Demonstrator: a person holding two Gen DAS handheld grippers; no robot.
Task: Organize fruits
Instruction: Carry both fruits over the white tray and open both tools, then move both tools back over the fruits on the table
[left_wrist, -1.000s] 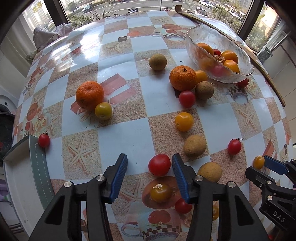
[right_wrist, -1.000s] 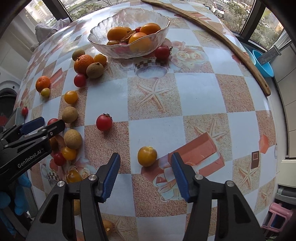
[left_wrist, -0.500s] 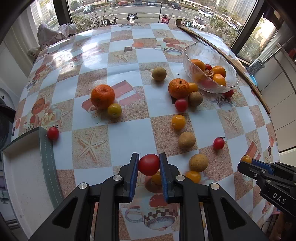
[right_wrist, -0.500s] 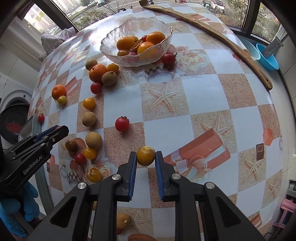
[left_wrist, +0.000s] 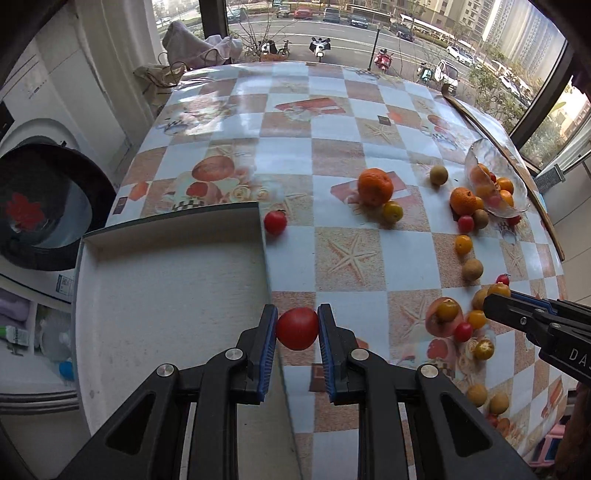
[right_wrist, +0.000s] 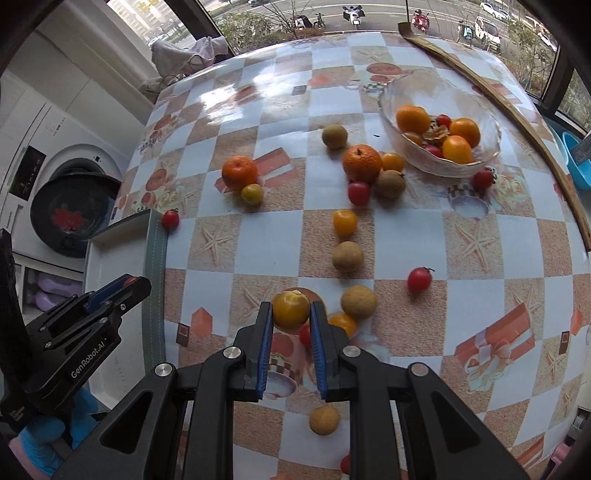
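Left hand-held gripper (left_wrist: 297, 328) is pinching a red tomato (left_wrist: 297, 328) btwn its blue pads, fruit right at the fingertips, touching both. It's held over the right edge of a white tray (left_wrist: 166, 295) w/ a grey-green rim, which sits at the bench's (left_wrist: 332, 147) left side. In the right wrist view the same gripper (right_wrist: 127, 282) shows at far left, above the tray; a bit of red visible at its tips.

Right hand-held gripper (right_wrist: 291, 310) is clamped on a yellow-orange tomato (right_wrist: 291, 309), also at the fingertips, pads pressing both sides. It hangs above the checkered cloth near the loose cluster: a brown round fruit (right_wrist: 358, 302) just beside to the right, a small orange one (right_wrist: 343, 323) and a small red one (right_wrist: 304, 335) partly hidden behind the right finger. From the left wrist view this gripper (left_wrist: 498, 293) comes in from the right edge, orange fruit at its tip.

Elsewhere on bench: glass bowl (right_wrist: 491, 122) far right w/ oranges and small red fruit inside; a big orange (right_wrist: 362, 163) just beside it w/ a brown fruit (right_wrist: 390, 183) and red tomato (right_wrist: 358, 193) touching/near. Another orange (right_wrist: 239, 172) w/ a yellow tomato (right_wrist: 252, 194) against it, mid-left. One cherry tomato (right_wrist: 170, 218) sits right by the tray's far corner. Single red one (right_wrist: 419, 279) well apart on the right.
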